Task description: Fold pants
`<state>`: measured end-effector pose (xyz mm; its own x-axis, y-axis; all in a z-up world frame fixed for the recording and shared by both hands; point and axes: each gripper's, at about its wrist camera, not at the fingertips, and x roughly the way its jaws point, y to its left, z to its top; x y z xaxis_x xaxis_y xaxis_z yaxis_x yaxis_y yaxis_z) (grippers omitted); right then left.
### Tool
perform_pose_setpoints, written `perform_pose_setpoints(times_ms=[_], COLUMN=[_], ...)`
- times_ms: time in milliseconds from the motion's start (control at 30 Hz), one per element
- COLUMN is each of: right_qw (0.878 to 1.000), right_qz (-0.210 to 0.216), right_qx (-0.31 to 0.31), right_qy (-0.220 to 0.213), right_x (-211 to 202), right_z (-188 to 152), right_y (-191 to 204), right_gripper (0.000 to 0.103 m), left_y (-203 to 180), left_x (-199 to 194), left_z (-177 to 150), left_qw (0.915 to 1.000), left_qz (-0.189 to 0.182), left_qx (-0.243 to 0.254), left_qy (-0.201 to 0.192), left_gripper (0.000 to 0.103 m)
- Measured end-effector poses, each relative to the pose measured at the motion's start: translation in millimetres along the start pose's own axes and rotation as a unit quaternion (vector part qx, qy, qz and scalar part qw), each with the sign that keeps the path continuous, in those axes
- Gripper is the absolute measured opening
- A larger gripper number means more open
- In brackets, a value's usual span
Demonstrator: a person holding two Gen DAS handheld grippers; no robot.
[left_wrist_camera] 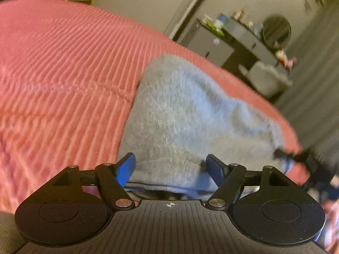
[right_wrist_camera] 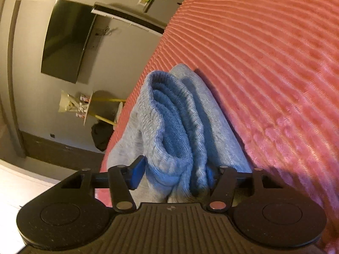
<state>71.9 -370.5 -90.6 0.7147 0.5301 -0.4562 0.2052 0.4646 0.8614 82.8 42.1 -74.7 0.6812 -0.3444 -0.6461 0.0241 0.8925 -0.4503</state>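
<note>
Apparently both grippers — left gripper [left_wrist_camera: 171, 167], right gripper [right_wrist_camera: 173, 174] — pinch grey pants [left_wrist_camera: 190, 114].

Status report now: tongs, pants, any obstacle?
Left tongs around grey pants, grip unclear. Right tongs around ribbed waistband, grip unclear. Pants bunched on pink bedspread. No obstacle seen.

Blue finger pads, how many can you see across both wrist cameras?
4. Left wrist view: one pad left of the grey pants, one right. Right wrist view: one pad left of the bunched pants, one right, mostly hidden by fabric.
</note>
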Motion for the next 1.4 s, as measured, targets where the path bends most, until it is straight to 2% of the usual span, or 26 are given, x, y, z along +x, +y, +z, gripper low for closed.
perform_pose_setpoints(times_ms=[33,100,133,167,233,367,433,600,733,833,900,967,1000,1033,1067,1200,1300,1400], right_qw=[1.000,1.000,1.000,1.000,0.996,0.993,0.991,0.977,0.976,0.983,0.985,0.983,0.978,0.975,0.976,0.975,0.974,0.982], right_qz=[0.001,-0.003,-0.014,-0.029,-0.057,-0.018,-0.023,-0.124,-0.100,-0.056,-0.053,-0.087,-0.125,-0.147,-0.147,-0.148,-0.146,-0.109], right_qx=[0.006,0.013,0.005,-0.011,-0.060,-0.102,-0.114,-0.164,-0.174,-0.145,-0.126,-0.132,-0.142,-0.142,-0.133,-0.114,-0.095,-0.064], right_qy=[0.002,0.004,-0.001,-0.006,-0.023,-0.056,-0.064,-0.062,-0.081,-0.097,-0.103,-0.095,-0.086,-0.087,-0.091,-0.123,-0.146,-0.141], right_x=[3.5,8.1,8.8,9.8,7.4,-9.2,-13.7,-2.4,-13.1,-25.5,-29.0,-26.4,-20.7,-18.0,-19.6,-31.8,-45.2,-54.4], right_z=[2.6,4.5,3.6,2.1,-4.4,-13.3,-12.3,-13.3,-17.6,-15.7,-12.5,-11.7,-10.7,-10.6,-9.6,-6.6,-9.0,-12.0], right_y=[0.3,2.6,7.0,13.0,29.9,47.4,47.3,44.5,52.3,45.8,41.9,39.2,38.3,36.1,34.6,31.9,25.9,20.2], right_gripper=[0.065,0.066,0.063,0.048,0.043,0.041,0.041,0.041,0.041,0.041,0.041,0.044,0.046,0.055,0.062,0.065,0.066,0.071], left_y=[-1.2,-1.1,0.8,5.1,10.2,18.2,21.1,25.0,24.5,24.6,23.8,21.7,21.0,19.7,18.9,16.5,22.5,29.2], left_x=[1.0,-0.3,-0.4,-3.1,-6.1,-7.3,-7.6,-5.7,-8.3,-9.5,-9.5,-9.7,-9.6,-9.8,-10.0,-14.1,-20.7,-33.4], left_z=[-0.3,0.6,-0.3,-2.5,-2.6,-1.4,-2.3,-0.9,-2.7,-3.6,-3.7,-3.6,-3.5,-3.5,-3.3,-4.4,-5.1,-9.3], left_qw=[1.0000,1.0000,0.9999,0.9999,0.9995,0.9983,0.9979,0.9975,0.9974,0.9974,0.9975,0.9975,0.9976,0.9977,0.9978,0.9976,0.9962,0.9912], left_qz=[0.004,0.003,0.003,0.004,0.008,0.016,0.017,0.017,0.018,0.016,0.019,0.021,0.023,0.026,0.029,0.026,-0.005,-0.047], left_qx=[0.005,0.001,-0.003,-0.009,-0.024,-0.054,-0.061,-0.068,-0.069,-0.069,-0.068,-0.066,-0.064,-0.062,-0.059,-0.063,-0.087,-0.124], left_qy=[-0.001,-0.007,-0.010,-0.014,-0.020,-0.017,-0.014,-0.007,-0.010,-0.012,-0.012,-0.011,-0.011,-0.012,-0.013,-0.011,-0.004,-0.003], left_gripper=[0.081,0.081,0.081,0.081,0.081,0.082,0.083,0.083,0.083,0.083,0.083,0.083,0.083,0.083,0.083,0.083,0.082,0.082])
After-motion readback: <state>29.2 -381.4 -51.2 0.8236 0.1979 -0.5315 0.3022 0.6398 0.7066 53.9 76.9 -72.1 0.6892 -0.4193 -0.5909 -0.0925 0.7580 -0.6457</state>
